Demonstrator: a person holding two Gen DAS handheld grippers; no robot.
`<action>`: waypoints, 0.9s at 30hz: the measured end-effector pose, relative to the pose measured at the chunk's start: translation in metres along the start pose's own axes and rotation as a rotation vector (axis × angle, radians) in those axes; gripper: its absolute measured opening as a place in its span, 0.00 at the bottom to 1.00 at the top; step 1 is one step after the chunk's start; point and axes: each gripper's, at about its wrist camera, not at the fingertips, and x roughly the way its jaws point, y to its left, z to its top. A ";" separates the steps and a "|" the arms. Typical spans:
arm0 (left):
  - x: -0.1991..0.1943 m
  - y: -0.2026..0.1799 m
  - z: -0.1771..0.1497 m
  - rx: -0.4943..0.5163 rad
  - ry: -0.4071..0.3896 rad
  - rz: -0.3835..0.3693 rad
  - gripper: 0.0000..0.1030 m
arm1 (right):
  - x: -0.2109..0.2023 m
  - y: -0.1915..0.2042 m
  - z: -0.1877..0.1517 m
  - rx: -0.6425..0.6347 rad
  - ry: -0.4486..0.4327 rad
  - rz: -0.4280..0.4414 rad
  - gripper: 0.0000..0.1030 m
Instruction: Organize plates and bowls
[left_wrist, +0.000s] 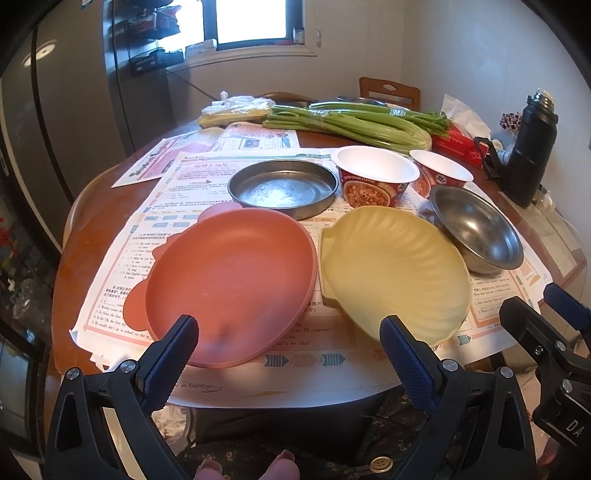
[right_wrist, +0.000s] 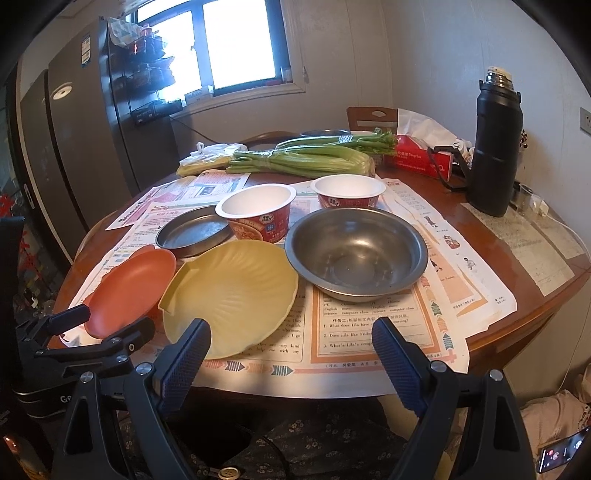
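Paper sheets (left_wrist: 236, 177) are covering the counter (left_wrist: 74, 258). Left view: the left gripper (left_wrist: 290, 345) is hovering wide open, empty, at bottom centre before the orange plate (left_wrist: 229, 288), which could slide on paper.

Right view: the right gripper (right_wrist: 291, 345) is gaping empty at bottom centre; the yellow shell plate (right_wrist: 232, 295) is nearly touching the steel bowl (right_wrist: 356, 253), risking a knock.

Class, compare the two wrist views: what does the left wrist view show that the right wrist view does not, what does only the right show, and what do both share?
Only the left wrist view: the left tool, open, seen from behind, and fingertips at the bottom edge.
Only the right wrist view: the right tool, open, seen from behind, a phone, and a wall socket.
Both: the orange plate, yellow shell plate, steel bowl, flat steel pan, two paper bowls, celery and black flask.
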 end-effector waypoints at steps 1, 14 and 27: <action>0.000 0.000 0.000 -0.001 0.000 0.001 0.96 | 0.000 0.000 0.000 -0.001 0.001 0.000 0.86; -0.003 0.018 0.004 -0.037 -0.028 0.011 0.96 | 0.004 0.009 0.002 -0.026 0.004 -0.001 0.86; -0.003 0.067 0.005 -0.138 -0.043 0.057 0.96 | 0.016 0.044 0.014 -0.108 0.017 0.060 0.85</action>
